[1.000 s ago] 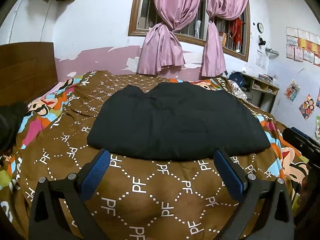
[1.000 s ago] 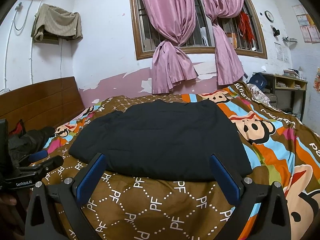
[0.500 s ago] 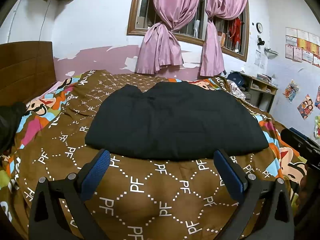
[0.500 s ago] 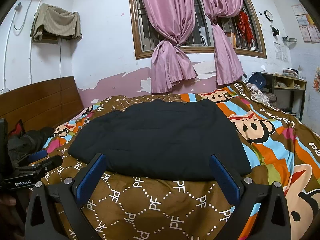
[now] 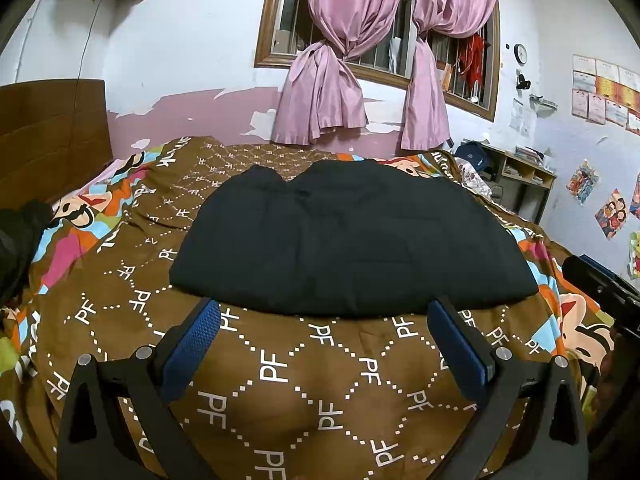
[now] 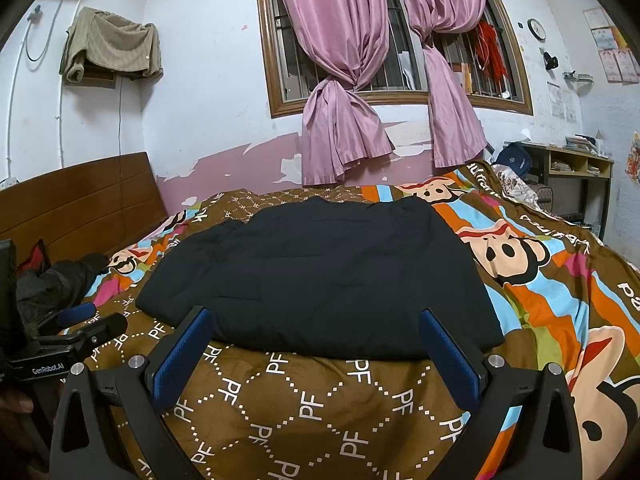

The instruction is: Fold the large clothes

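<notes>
Left wrist view first: black garment (image 5: 352, 248) is lying folded flat in the middle of the bed, on top of a brown quilt (image 5: 304, 380) with white "PF" lettering all over it. The left gripper (image 5: 324, 312) hangs just short of the garment's near edge, fingers spread wide with blue pads (image 5: 192, 344) on the inside, nothing between them and not touching the cloth. A wooden headboard (image 5: 52, 128) sits off to the left, and pink curtains (image 5: 360, 60) are knotted up in the window on the far wall. On the far right you can see the black body of the other gripper poking in, beside the cartoon monkey print on the quilt. Dark bundle of clothes (image 5: 20, 240) at the left edge.

Right wrist view: same garment (image 6: 320, 276), seen a bit more from the right, near edge facing the camera. The right gripper (image 6: 316, 316) is splayed apart too, empty, tips just in front of that near edge. The left gripper (image 6: 92, 320) shows up low on the left, near the garment's left corner; from this angle I can't tell how its fingers stand. A beige cloth (image 6: 112, 48) is draped over something high on the wall, and there's a wooden shelf unit (image 6: 576, 164) on the right.
</notes>
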`<state>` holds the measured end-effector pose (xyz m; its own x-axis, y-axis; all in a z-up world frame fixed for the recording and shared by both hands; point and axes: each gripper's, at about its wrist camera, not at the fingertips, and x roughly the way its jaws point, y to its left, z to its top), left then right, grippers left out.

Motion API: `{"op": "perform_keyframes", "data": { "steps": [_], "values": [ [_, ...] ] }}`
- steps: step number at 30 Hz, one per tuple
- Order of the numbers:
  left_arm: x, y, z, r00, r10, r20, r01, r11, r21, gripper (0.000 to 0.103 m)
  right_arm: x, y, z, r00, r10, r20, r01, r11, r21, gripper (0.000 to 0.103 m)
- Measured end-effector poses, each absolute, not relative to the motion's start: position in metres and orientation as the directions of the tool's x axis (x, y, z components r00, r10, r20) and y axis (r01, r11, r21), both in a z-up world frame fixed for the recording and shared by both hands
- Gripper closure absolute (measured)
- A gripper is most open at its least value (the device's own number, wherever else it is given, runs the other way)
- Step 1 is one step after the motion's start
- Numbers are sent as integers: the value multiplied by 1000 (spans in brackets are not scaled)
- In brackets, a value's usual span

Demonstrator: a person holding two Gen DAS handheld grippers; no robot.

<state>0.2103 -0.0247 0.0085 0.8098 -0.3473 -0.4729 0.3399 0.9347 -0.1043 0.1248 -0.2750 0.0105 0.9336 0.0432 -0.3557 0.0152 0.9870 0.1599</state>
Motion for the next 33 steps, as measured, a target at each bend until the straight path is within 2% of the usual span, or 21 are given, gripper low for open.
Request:
{"op": "perform_keyframes", "data": {
  "steps": [16,23,33],
  "values": [
    [208,-26,3,800,-361,-480,344,930,-126,2,125,-277,6,925,29,-379,36,986,163,0],
    [209,-24,5,820,-294,-492,270,955,-121,2,124,-277,6,923,26,-383,39,986,161,0],
    [207,-26,3,816,-299,-496,280,953,-113,2,127,-280,5,914,12,-405,57,986,156,0]
  ]
}}
